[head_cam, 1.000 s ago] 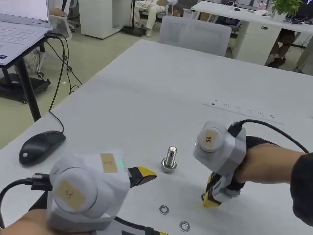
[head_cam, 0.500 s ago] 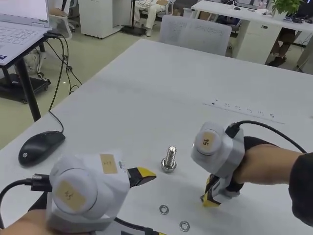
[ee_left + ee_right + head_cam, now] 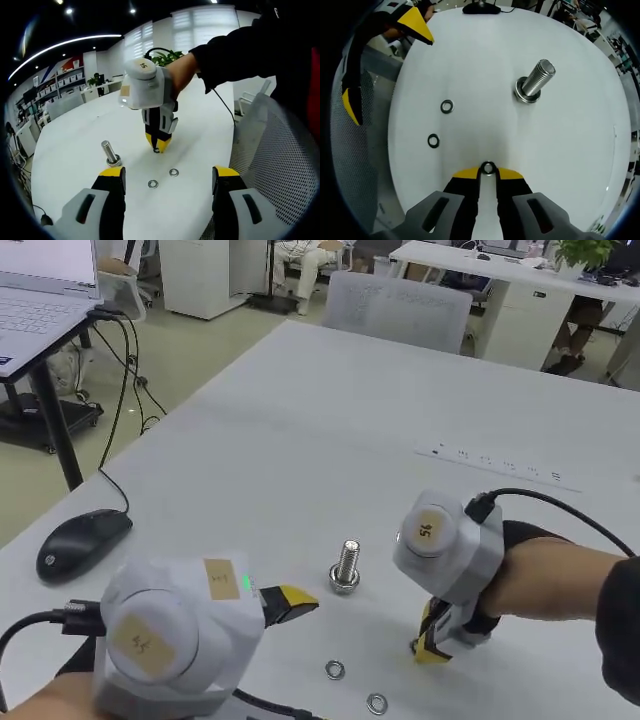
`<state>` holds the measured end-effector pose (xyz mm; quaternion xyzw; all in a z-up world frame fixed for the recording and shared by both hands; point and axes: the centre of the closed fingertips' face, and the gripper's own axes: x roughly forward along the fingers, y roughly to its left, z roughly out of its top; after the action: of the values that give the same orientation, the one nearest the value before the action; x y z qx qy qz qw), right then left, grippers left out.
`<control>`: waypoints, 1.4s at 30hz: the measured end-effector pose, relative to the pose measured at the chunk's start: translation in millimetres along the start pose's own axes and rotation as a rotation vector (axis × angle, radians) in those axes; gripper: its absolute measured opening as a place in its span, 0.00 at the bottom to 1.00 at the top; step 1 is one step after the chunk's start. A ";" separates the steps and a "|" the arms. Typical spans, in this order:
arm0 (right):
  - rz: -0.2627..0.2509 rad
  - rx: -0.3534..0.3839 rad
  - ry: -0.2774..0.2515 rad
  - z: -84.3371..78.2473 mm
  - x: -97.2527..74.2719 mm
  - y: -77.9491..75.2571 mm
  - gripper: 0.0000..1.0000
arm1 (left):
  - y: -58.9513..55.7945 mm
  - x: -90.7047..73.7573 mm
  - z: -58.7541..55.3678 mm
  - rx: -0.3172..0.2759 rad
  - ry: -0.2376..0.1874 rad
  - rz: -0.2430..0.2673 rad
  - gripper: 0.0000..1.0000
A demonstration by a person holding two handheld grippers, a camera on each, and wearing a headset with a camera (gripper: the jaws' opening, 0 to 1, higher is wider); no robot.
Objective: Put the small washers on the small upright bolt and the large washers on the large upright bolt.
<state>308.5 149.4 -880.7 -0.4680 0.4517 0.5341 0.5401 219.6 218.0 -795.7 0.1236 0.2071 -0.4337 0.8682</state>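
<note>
R gripper (image 3: 432,648) pinches a washer (image 3: 488,169), L gripper (image 3: 168,172) gapes idle; next, probably: centre washer over upright bolt (image 3: 535,80), let go.

A black computer mouse (image 3: 82,540) lies on the white tabletop (image 3: 330,430) at nine o'clock; an open laptop (image 3: 40,300) sits at ten, a grey chair (image 3: 400,308) at twelve.

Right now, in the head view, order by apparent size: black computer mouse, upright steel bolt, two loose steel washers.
Largest: black computer mouse
Then: upright steel bolt
Smallest: two loose steel washers, alike in size
</note>
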 end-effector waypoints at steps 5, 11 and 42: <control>0.002 -0.005 0.007 -5.1 -3.4 2.6 0.13 | 0.3 0.0 -0.1 -0.002 -0.002 -0.001 0.70; -0.002 0.011 -0.010 -8.1 -13.7 3.6 0.13 | 0.5 0.4 0.4 0.001 -0.004 -0.002 0.70; -0.076 0.106 -0.043 -52.5 -72.4 -4.2 0.13 | 0.0 1.1 2.7 0.011 -0.006 -0.008 0.70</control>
<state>311.8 86.4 -817.2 -0.4439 0.4495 0.4985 0.5936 220.9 216.2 -793.8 0.1262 0.2026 -0.4389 0.8663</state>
